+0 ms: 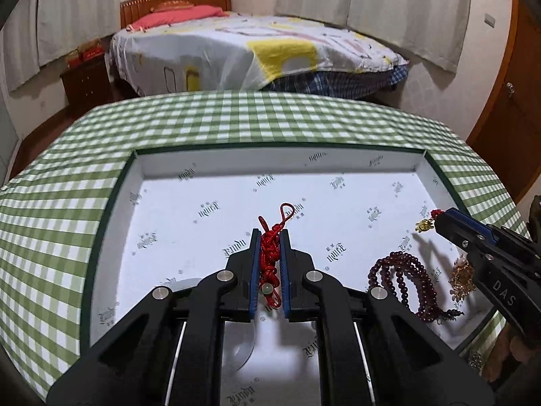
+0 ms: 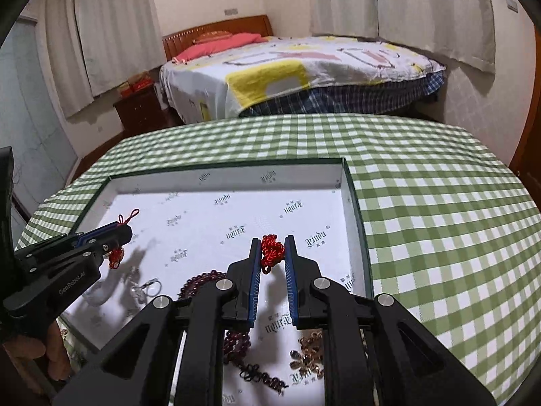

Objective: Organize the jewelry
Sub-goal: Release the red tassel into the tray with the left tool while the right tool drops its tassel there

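Red knotted cord charms are pinched tight in both grippers above the white paper-lined box (image 1: 419, 162), the left gripper (image 1: 270, 237) over its middle, the right gripper (image 2: 273, 242) nearer its right wall, both cords hanging straight down.

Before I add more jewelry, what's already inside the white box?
In the box: dark red beads, a gold chain, a clear bangle and small silvery pieces. The grippers hide part of its floor.
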The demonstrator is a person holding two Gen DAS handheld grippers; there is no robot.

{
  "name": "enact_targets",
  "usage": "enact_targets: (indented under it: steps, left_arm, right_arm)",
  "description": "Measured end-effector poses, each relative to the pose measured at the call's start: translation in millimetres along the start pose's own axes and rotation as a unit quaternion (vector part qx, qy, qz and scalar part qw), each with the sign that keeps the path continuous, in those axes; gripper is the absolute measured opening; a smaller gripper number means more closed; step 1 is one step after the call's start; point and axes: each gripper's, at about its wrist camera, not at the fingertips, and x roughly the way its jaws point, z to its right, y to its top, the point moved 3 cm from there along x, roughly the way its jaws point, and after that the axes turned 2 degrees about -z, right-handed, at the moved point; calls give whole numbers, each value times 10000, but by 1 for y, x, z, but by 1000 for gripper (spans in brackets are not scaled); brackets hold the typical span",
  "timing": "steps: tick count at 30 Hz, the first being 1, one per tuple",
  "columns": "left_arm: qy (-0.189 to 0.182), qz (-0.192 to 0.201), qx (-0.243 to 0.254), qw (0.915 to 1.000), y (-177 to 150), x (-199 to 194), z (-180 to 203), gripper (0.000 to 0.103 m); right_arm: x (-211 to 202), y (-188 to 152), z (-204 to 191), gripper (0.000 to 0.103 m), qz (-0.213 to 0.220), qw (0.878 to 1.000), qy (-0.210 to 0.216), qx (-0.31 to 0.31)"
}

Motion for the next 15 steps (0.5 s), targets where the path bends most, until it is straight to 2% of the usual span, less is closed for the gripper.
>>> enact_targets:
  steps: [10, 12, 13, 15]
  left_arm:
    - [-84, -252, 136, 9996, -4, 14, 6, 11]
    - [-39, -185, 193, 9996, -3, 13, 8, 17]
    - [-20, -164, 226, 9996, -2, 12, 9, 27]
    - [-2, -113, 250, 9996, -1, 10, 10, 35]
  right_arm:
    - [14, -1, 3, 16, -204, 9998, -57, 65]
    - [14, -1, 2, 16, -216, 9997, -81, 36]
    - [15, -1, 2, 17, -218, 9997, -83, 36]
    - [14, -1, 2, 17, -225, 9997, -83, 37]
